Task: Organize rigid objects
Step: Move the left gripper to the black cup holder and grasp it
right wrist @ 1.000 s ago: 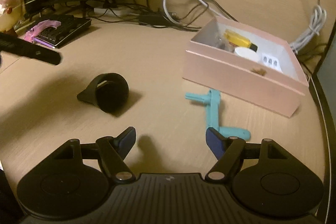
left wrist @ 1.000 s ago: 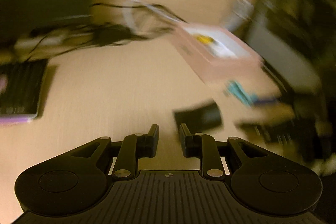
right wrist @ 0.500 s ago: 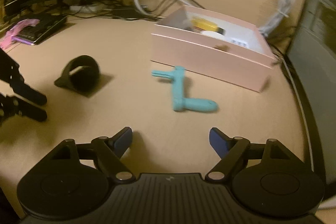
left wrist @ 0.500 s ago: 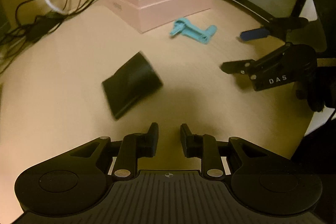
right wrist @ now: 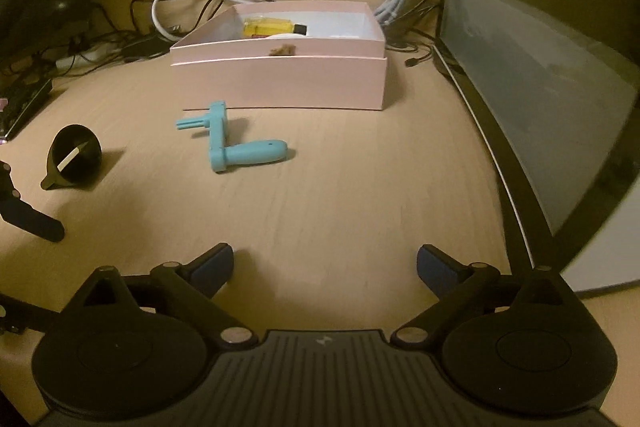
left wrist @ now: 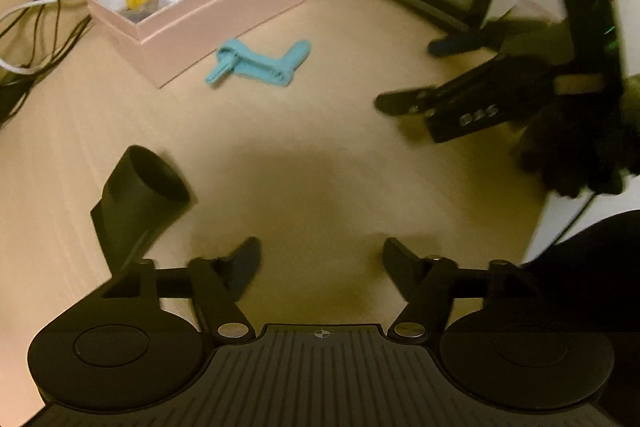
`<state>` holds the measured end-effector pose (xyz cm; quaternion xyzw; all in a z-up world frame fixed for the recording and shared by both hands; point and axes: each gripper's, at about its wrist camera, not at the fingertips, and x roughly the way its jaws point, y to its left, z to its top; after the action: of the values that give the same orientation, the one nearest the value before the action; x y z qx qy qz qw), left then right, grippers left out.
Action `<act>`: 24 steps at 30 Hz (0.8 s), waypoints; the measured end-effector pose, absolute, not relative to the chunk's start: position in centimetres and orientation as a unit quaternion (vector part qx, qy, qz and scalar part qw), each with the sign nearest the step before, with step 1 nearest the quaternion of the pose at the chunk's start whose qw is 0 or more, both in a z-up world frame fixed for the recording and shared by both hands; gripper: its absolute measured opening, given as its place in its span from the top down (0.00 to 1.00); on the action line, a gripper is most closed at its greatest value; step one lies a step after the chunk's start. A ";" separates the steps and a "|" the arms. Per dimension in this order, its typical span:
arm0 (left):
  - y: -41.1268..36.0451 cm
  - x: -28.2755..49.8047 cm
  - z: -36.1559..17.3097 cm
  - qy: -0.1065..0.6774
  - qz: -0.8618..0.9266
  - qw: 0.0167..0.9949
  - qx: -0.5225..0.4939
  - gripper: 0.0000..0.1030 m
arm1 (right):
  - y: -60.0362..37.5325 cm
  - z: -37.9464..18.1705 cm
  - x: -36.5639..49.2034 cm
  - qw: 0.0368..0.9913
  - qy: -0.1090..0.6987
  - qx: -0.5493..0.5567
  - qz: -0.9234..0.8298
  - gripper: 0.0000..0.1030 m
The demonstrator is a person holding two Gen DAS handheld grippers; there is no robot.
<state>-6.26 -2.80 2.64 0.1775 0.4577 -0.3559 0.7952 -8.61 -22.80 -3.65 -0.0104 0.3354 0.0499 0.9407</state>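
Left gripper (left wrist: pixel 322 263): low centre of the left wrist view, jaws spread and opening, nothing between them, only bare tabletop (left wrist: pixel 320 155) beneath.
Right gripper (right wrist: pixel 325 267): low centre of the right wrist view, jaws spread wide and opening, nothing between them; also seen blurred at the right edge of the left wrist view, held by a dark gloved hand (left wrist: pixel 580 147).
Black funnel-shaped part (left wrist: pixel 138 195): lying on its side at the left of the left wrist view, just beyond the left finger, open mouth toward upper right; not touched by either gripper. At the left of the right wrist view, mouth facing the camera.
Teal crank handle (right wrist: pixel 232 143): flat on the tabletop, left of centre in the right wrist view, just in front of the box, apart from the funnel part and both grippers.
Pink box (right wrist: pixel 280 79): open-topped, upper centre of the right wrist view, upper left of the left wrist view; holding a yellow item (right wrist: pixel 272 27) and some white things, too small to tell.
Cables (right wrist: pixel 180 7): white and black, behind the box toward the upper left.
Monitor (right wrist: pixel 540 67): dark screen along the right side of the right wrist view, standing near the box.
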 end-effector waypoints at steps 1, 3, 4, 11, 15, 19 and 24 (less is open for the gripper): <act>-2.1 -6.3 3.3 0.443 -0.368 0.799 0.174 0.36 | -22.8 -3.7 -8.7 0.941 0.334 -0.009 0.047 0.03; -0.6 -6.2 4.7 0.411 -0.374 0.810 0.189 0.36 | -22.8 -3.8 -8.8 0.942 0.333 -0.007 0.044 0.02; 0.4 -5.7 5.4 0.399 -0.366 0.816 0.203 0.36 | -22.8 -3.8 -8.8 0.941 0.334 -0.007 0.046 0.01; 2.6 -1.7 5.0 0.359 -0.347 0.799 0.335 0.36 | -22.8 -3.9 -8.9 0.942 0.331 -0.010 0.052 0.00; 2.3 0.2 4.3 0.365 -0.373 0.777 0.353 0.35 | -22.8 -3.9 -9.0 0.942 0.331 -0.009 0.053 0.00; 2.2 1.3 2.9 0.382 -0.386 0.772 0.330 0.34 | -22.7 -3.9 -9.0 0.943 0.330 -0.007 0.052 0.00; 2.1 2.6 2.3 0.394 -0.377 0.802 0.243 0.36 | -22.8 -3.5 -8.3 0.933 0.356 -0.007 0.054 0.00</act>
<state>2.55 2.12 2.32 0.2434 0.3937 -0.3767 0.8024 -8.27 -22.77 -3.46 -0.0072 0.3556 0.0539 0.9331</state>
